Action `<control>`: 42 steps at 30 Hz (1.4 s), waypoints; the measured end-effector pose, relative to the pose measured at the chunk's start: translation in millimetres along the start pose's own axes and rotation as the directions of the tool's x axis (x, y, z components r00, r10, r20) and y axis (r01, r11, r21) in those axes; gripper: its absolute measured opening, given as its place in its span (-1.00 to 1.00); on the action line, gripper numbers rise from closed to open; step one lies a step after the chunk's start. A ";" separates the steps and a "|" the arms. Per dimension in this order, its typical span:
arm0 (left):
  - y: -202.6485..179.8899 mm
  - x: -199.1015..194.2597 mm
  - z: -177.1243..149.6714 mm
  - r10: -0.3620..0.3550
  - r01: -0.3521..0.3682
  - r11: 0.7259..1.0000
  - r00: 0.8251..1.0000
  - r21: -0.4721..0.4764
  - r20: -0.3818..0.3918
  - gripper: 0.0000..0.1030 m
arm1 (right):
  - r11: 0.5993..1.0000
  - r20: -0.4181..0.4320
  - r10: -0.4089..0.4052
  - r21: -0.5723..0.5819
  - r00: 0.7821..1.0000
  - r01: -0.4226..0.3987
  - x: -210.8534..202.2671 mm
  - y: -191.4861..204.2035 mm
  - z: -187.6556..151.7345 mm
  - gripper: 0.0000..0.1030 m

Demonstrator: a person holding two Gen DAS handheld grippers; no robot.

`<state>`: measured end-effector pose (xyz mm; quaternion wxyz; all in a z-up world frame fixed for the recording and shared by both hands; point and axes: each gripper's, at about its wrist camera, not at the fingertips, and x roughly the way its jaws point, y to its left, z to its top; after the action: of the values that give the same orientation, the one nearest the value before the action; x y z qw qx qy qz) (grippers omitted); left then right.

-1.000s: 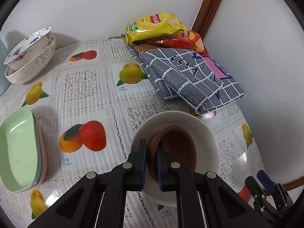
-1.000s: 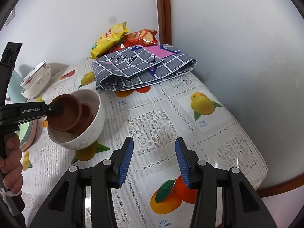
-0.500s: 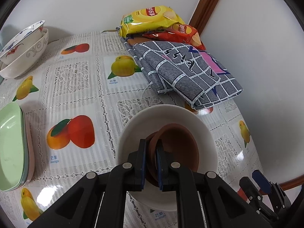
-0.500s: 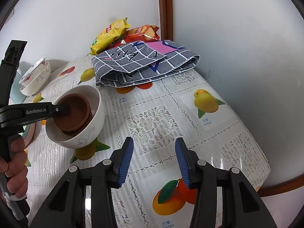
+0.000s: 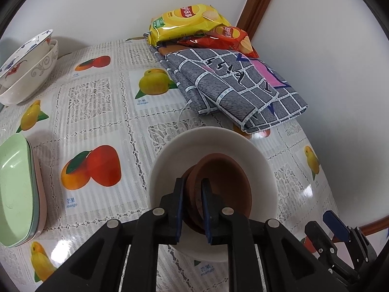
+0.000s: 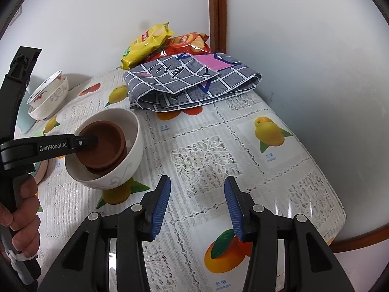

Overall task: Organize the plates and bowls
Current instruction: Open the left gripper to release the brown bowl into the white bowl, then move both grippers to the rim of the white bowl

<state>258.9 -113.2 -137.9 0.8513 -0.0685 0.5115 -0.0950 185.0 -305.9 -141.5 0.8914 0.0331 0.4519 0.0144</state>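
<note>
Lowered since the earlier frame, the brown bowl (image 6: 102,143) now nests in the white bowl (image 6: 121,170), rim pinched by the left gripper (image 5: 192,203) to seat it. Right gripper (image 6: 197,205) waits, jaws apart.

Plain white walls (image 6: 304,48) meet in a corner with a brown wooden post (image 6: 217,12) running up it. The table is pushed right into that corner, covered with a glossy lace-look tablecloth (image 6: 206,150) printed with mangoes, soft even light all over.
</note>
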 end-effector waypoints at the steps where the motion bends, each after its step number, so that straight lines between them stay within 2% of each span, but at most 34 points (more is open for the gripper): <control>1: -0.5 -0.5 -0.5 -0.001 0.001 1.000 1.000 0.004 -0.002 -0.62 | 1.000 -0.001 0.002 0.000 1.000 -0.002 -0.1 0.4 0.3 -0.10; 2: -1.5 -1.3 -1.0 0.001 -0.001 1.000 1.000 0.010 -0.005 -0.48 | 1.000 -0.003 0.002 0.000 1.000 -0.002 -0.6 1.5 0.3 -0.10; 6: -5.4 -6.8 -3.2 0.004 -0.004 0.999 1.000 0.032 0.000 -0.39 | 1.000 -0.003 -0.002 -0.006 1.000 0.002 -4.3 5.6 0.1 -0.10; 10: -5.9 -17.1 -5.8 -0.002 0.002 0.999 1.000 0.042 0.010 -0.13 | 1.000 0.002 -0.001 -0.010 1.000 0.001 -10.2 9.4 0.4 -0.10; 13: -4.7 -28.6 -7.3 -0.014 0.013 0.999 1.000 0.051 0.025 -0.08 | 1.000 0.008 0.001 -0.014 1.000 -0.001 -16.3 12.8 1.3 -0.08; 15: -6.1 -35.2 -8.7 -0.017 0.015 0.997 0.999 0.071 0.028 0.08 | 1.000 0.018 -0.004 -0.010 1.000 0.004 -21.9 15.5 1.8 0.01; 21: -6.2 -65.8 -16.4 0.007 -0.016 0.994 0.996 0.104 0.084 0.15 | 1.000 0.066 -0.010 0.018 0.998 0.008 -42.4 17.9 5.8 0.12; 28: 3.8 -95.9 -28.4 0.049 -0.061 0.994 0.989 0.090 0.140 0.20 | 0.998 0.100 0.018 0.055 0.995 -0.024 -64.5 20.1 3.6 0.12; 31: 7.7 -105.7 -33.7 0.035 -0.051 0.994 0.987 0.099 0.155 0.20 | 0.996 0.091 0.019 0.087 0.996 -0.027 -72.8 19.9 1.7 0.21; 34: 11.2 -117.6 -38.2 0.023 -0.041 0.994 0.984 0.100 0.179 0.20 | 0.992 0.074 0.054 0.106 0.996 -0.061 -80.5 20.0 0.4 0.23; 38: 15.6 -134.2 -45.0 0.002 -0.026 0.994 0.974 0.103 0.225 0.20 | 0.993 0.071 0.033 0.109 0.997 -0.040 -92.4 23.6 -2.0 0.24; 42: 21.0 -140.8 -48.1 0.000 -0.018 0.997 0.977 0.081 0.213 0.20 | 0.993 0.077 0.045 0.104 0.996 -0.053 -102.7 25.7 -4.9 0.24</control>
<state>153.8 -61.1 -44.1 0.9037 -0.0408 0.4132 -0.1043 120.5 -285.7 -59.9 0.9040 0.0918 0.4173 0.0109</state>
